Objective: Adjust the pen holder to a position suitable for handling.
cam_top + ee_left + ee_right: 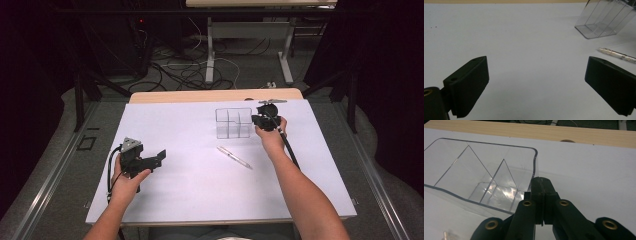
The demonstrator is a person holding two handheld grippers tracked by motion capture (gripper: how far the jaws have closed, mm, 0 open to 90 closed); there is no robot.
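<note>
Clear organiser (233, 123) stands on the white bench (190, 180) in the high view, right gripper (265, 120) at its right wall, pen (234, 156) nearby. Left gripper view: left gripper (536, 85) gapes wide over bare bench. Right gripper view: jaws closed together, apparently pinching the organiser's wall (534, 167).

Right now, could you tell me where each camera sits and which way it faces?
High view: above the person's side, looking down on the table; both forearms, left claw, right claw.
Left gripper view: between open jaws, toward pen and clear organizer.
Right gripper view: over shut jaws at the organizer's wall.
All share the organizer.
</note>
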